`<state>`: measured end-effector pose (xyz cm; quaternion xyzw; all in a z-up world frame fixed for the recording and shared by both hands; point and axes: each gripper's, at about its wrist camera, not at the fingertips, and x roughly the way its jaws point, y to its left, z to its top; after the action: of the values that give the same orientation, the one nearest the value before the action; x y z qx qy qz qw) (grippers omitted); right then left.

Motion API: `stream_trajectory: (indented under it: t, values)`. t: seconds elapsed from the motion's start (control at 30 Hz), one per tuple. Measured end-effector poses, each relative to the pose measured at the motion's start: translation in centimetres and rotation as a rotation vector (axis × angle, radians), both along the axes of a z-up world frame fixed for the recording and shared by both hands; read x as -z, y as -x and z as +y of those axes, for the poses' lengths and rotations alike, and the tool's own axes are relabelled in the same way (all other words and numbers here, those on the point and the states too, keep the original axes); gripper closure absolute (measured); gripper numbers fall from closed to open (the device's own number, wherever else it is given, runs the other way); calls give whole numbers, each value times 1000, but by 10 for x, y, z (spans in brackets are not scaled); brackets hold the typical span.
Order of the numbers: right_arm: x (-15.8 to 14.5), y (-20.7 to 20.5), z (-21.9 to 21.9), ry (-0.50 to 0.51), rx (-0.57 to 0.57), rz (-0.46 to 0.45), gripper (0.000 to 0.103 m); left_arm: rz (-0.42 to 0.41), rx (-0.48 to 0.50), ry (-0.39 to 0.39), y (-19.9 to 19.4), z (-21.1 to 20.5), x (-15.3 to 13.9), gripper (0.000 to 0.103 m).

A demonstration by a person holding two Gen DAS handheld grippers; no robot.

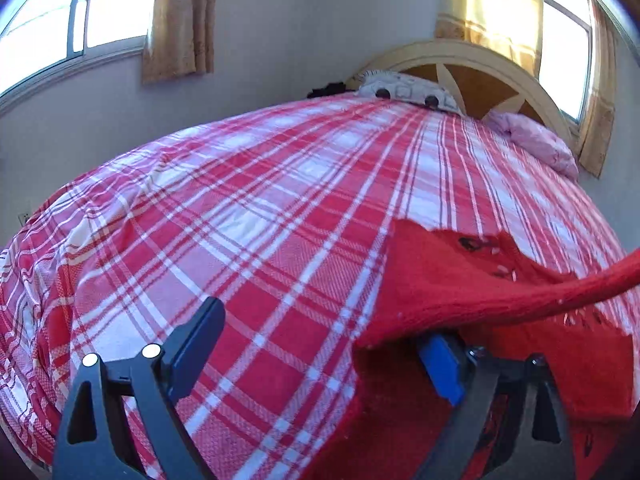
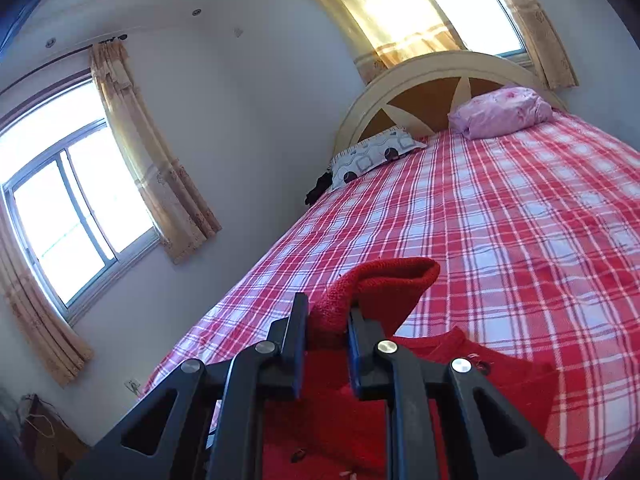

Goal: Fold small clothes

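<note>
Jaws of the right gripper (image 2: 326,320) are clamped on a bunched sleeve of the red knit sweater (image 2: 360,412), lifting that fold above the garment. Jaws of the left gripper (image 1: 320,344) stand wide apart, with one finger (image 1: 438,364) tucked under a raised edge of the sweater and pinching nothing. Most of the sweater lies spread on the red plaid bedspread (image 1: 260,208), near the bed's foot, well apart from the pink pillow (image 2: 504,112).

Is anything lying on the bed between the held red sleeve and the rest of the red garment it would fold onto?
Nothing visible. The right gripper pinches the sleeve directly above the red garment; only bare plaid bedspread surrounds it, and both pillows lie far off by the headboard.
</note>
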<state>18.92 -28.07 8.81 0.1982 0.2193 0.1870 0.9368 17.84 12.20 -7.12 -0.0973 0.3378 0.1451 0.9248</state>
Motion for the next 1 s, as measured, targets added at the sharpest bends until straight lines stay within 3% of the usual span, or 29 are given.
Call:
stream_trajectory:
  t: [0.13, 0.43, 0.5, 0.57, 0.7, 0.9, 1.0]
  values:
    - [30, 17, -14, 63, 3, 53, 85, 39, 29, 0, 10, -6, 10, 9]
    - [171, 42, -55, 146, 115, 362, 80, 98, 140, -79, 38, -13, 13, 9]
    - [186, 48, -64, 111, 119, 393, 80, 104, 158, -93, 42, -11, 10, 9]
    - [184, 56, -72, 82, 141, 374, 79, 88, 171, -90, 46, -6, 3, 9]
    - [164, 69, -78, 146, 226, 344, 53, 30, 198, -85, 40, -6, -16, 9]
    - [145, 52, -67, 168, 249, 299, 53, -9, 241, -100, 5, -29, -29, 9]
    - [161, 25, -60, 242, 247, 383, 54, 13, 232, -97, -15, -37, -22, 9]
